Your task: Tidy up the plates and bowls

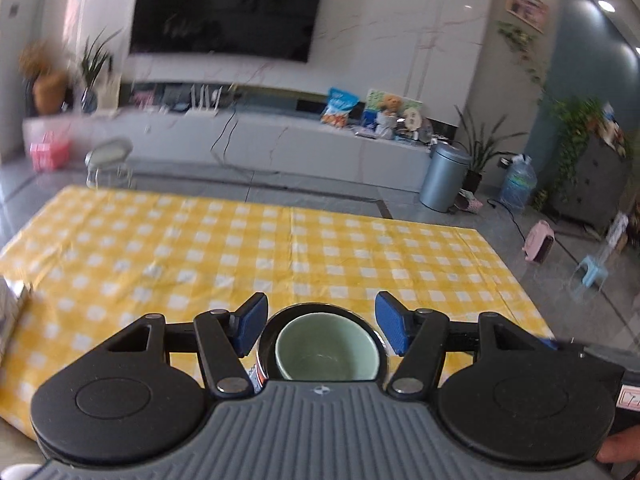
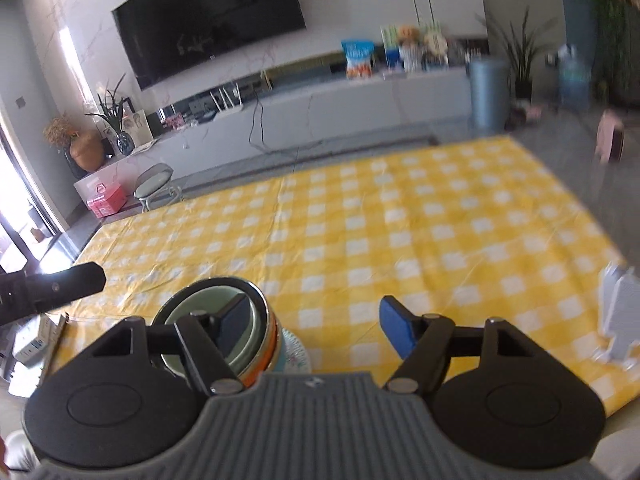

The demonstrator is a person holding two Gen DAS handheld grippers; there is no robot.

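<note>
Hovering above the yellow checked tabletop (image 1: pixel 320 248), the left tongs (image 1: pixel 321 326) are released, blue pads spread either side of a green bowl (image 1: pixel 326 348) nested in a stack of bowls (image 2: pixel 244 344) near the front edge. The right tongs (image 2: pixel 316 332) are likewise spread, grasping nothing, just right of that stack.

The counter (image 2: pixel 400 220) is covered by a yellow-and-white checked cloth (image 1: pixel 280 248). Near its front edge stands a stack of bowls: a pale green bowl (image 1: pixel 326 350) nested in a dark-rimmed, orange-banded bowl (image 2: pixel 268 332). A white rack (image 2: pixel 620 312) stands at the right edge.
</note>
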